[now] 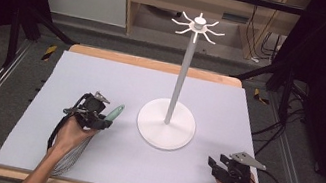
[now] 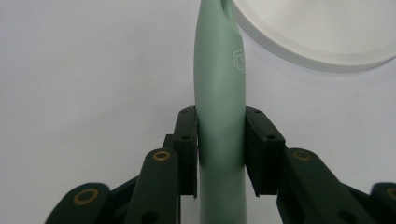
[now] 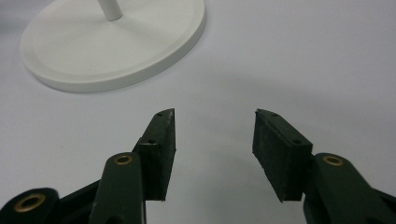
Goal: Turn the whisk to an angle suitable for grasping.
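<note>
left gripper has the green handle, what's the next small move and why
Probably lift it and carry it toward the hooks atop the white stand. The left gripper is shut on the green handle, low beside the stand's base, while the right gripper holds nothing.

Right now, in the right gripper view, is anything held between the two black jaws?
No: the right gripper has a bare gap between its pads, with the pale grey table surface showing through.
</note>
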Tool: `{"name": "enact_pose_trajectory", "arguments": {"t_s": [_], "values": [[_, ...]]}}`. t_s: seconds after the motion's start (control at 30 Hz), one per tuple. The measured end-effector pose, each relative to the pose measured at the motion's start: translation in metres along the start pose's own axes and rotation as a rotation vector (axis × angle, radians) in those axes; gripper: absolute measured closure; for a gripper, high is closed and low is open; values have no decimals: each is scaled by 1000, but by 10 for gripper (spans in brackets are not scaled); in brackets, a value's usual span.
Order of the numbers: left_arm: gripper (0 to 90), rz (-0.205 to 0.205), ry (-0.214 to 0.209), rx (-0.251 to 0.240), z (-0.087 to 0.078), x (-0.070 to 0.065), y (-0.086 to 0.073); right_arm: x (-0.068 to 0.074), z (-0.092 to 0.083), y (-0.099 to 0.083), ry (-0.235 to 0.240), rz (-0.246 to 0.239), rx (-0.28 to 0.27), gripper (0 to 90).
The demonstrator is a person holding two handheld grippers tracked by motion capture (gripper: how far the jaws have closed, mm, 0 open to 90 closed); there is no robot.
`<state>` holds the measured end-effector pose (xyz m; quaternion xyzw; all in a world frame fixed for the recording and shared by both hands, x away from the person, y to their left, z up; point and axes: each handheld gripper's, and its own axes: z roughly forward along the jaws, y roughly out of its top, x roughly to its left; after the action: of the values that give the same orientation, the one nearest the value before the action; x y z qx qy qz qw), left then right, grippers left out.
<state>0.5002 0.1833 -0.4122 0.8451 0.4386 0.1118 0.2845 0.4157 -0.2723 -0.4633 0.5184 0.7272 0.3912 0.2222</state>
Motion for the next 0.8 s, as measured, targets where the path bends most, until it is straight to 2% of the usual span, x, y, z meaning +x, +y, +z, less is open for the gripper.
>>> {"name": "enact_pose_trajectory", "arguments": {"t_s": [0.07, 0.3, 0.33, 0.4, 0.7, 0.73, 0.8], "values": [[675, -2, 0, -11, -2, 0, 0, 0, 0, 0, 1, -3, -2, 495], [675, 11, -5, -131, -30, -1, -3, 0, 0, 0, 0, 6, -5, 494], [675, 11, -5, -131, -30, -1, -3, 0, 0, 0, 0, 6, -5, 494], [675, 18, 3, -193, -40, -3, -3, 0, -1, 0, 0, 10, -10, 494], [675, 39, 13, -353, -69, -13, -3, 0, -1, 0, 0, 8, -11, 496], [675, 39, 13, -353, -69, -13, -3, 0, -1, 0, 0, 9, -11, 496], [675, 44, 7, -416, -78, -15, -2, 0, -1, 0, 0, 7, -12, 496]]}}
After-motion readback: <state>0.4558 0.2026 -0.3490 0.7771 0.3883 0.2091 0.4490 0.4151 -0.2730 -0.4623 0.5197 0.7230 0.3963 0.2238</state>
